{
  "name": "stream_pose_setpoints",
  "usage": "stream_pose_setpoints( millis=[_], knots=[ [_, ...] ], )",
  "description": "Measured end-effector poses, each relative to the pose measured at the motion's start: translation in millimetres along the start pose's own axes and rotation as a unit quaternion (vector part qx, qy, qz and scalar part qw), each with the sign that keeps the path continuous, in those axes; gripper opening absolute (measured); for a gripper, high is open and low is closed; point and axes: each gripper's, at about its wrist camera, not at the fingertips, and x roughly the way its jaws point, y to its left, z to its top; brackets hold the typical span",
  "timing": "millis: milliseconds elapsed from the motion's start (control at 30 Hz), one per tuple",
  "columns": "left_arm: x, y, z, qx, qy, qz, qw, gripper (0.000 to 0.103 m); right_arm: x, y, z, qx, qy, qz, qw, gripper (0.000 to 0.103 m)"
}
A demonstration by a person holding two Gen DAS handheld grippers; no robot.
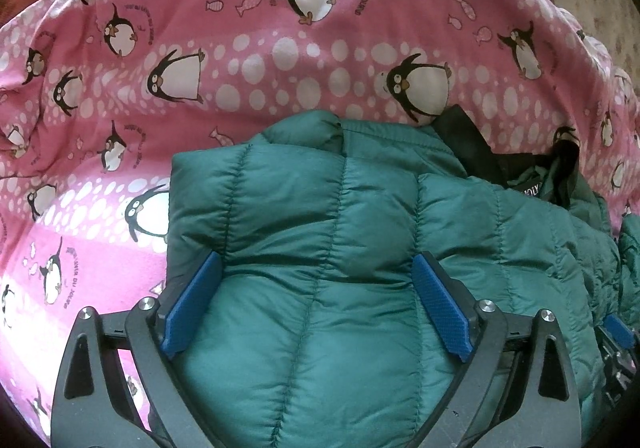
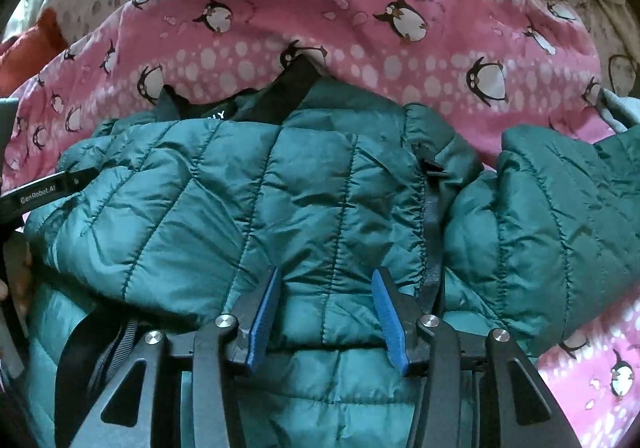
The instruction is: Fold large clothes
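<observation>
Blue ribbed pads (image 1: 192, 304) of the left gripper (image 1: 316, 304) stand wide apart over the jacket (image 1: 320, 248), clamping nothing. Teal, quilted and puffy, the jacket lies on a pink penguin blanket (image 1: 240, 48), filling the lower right of the left view, its black collar (image 1: 472, 144) toward the upper right. In the right view the right gripper (image 2: 326, 312) has its jaws parted over a folded hem, one sleeve (image 2: 552, 208) lying at right. Blanket shows bare beyond the collar and left edge.
</observation>
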Motion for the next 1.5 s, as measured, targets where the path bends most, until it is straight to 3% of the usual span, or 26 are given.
stream_pose_setpoints(
  millis=[267, 467, 567, 733, 933, 1167, 1500],
  knots=[
    [-32, 1, -8, 0.01, -0.007, 0.001, 0.9999, 0.096, -17, -4, 1, 0.021, -0.006, 0.012, 1.0, 0.046],
    [-67, 6, -25, -0.01, -0.022, -0.031, 0.9992, 0.096, -36, 0, -7, 0.022, -0.022, 0.009, 0.999, 0.046],
    [-73, 7, -31, -0.02, -0.017, -0.044, 0.9987, 0.096, -26, 3, -14, 0.011, -0.005, -0.006, 1.0, 0.046],
    [-54, -4, -48, 0.005, 0.014, -0.018, 0.9997, 0.096, -18, 7, -17, -0.003, 0.001, -0.021, 1.0, 0.046],
    [-62, -5, -60, 0.005, 0.01, -0.014, 0.9998, 0.096, -27, 8, -21, 0.0, -0.001, -0.02, 1.0, 0.046],
    [-98, -3, -72, -0.012, -0.018, -0.039, 0.999, 0.096, -64, -2, -34, 0.018, -0.038, 0.011, 0.999, 0.046],
    [-149, -20, -91, 0.015, -0.067, -0.047, 0.9965, 0.096, -95, -22, -35, 0.04, -0.058, 0.025, 0.997, 0.046]
  ],
)
